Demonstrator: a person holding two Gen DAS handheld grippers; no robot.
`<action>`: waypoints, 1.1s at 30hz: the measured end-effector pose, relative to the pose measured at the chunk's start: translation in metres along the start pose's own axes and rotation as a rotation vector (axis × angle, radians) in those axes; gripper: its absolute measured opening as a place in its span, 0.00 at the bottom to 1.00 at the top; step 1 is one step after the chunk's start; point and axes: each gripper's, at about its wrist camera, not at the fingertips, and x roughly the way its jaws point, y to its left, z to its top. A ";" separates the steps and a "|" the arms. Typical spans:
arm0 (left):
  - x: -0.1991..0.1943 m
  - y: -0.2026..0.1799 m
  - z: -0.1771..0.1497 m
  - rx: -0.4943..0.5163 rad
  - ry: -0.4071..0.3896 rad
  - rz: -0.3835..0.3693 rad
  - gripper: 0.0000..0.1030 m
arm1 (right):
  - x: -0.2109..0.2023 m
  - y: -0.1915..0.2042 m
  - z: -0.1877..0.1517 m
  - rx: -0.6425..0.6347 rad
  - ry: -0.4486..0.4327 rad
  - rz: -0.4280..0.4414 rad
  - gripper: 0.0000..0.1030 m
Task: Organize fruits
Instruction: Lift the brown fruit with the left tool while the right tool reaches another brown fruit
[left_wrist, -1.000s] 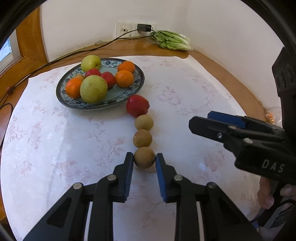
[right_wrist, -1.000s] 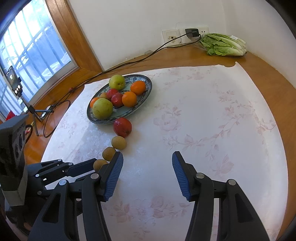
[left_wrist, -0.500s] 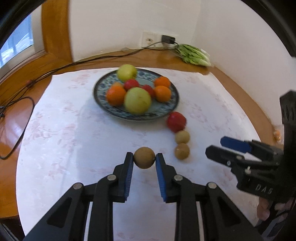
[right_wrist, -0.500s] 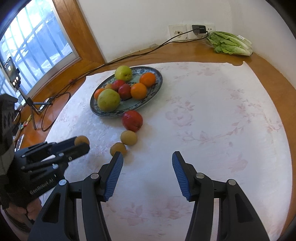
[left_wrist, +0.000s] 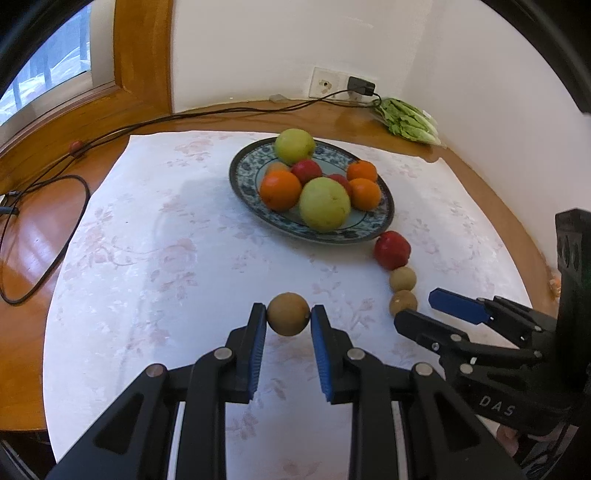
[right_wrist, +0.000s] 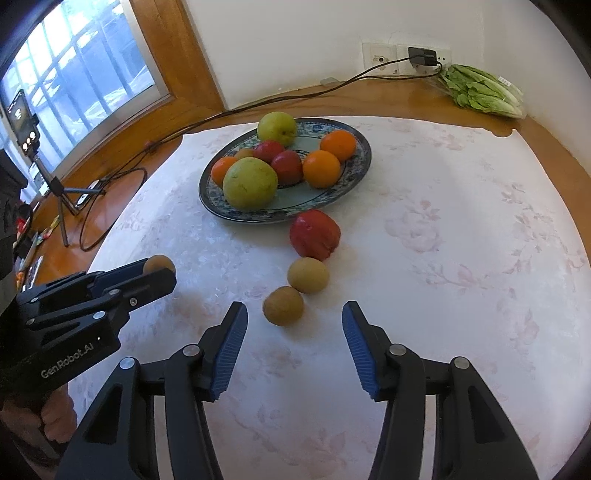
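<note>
At the lower centre of the left wrist view, the left claw (left_wrist: 288, 320) pinches a brown kiwi (left_wrist: 288, 314) above the bench (left_wrist: 147, 258). In the right wrist view, the right claw (right_wrist: 294, 325) is closing, pads clear of a second kiwi (right_wrist: 283, 305) lying between them at lower centre, below the fruit plate (right_wrist: 354, 184).

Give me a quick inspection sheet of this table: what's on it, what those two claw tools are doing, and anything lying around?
Surface: round wooden table under a white floral cloth.
Job's things: patterned plate holding two green apples, oranges and red apples; beside it a red apple, then two kiwis on the cloth in a line.
Clutter: bagged lettuce by the wall.
Grippers: left gripper shut on a third kiwi, lifted; right gripper empty, jaws closing, just short of the nearest kiwi.
Cables: black cable looping over the table's edge; charger in the wall socket.
Surroundings: window, phone on a tripod.
</note>
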 end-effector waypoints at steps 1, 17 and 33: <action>0.000 0.001 0.000 -0.003 -0.001 0.001 0.25 | 0.001 0.002 0.000 -0.003 -0.001 -0.003 0.51; 0.006 0.004 -0.002 -0.019 0.000 -0.009 0.25 | 0.007 0.004 -0.001 -0.006 0.007 -0.024 0.41; 0.011 0.003 -0.006 -0.020 0.015 -0.006 0.25 | 0.009 0.004 -0.002 -0.006 -0.035 -0.049 0.36</action>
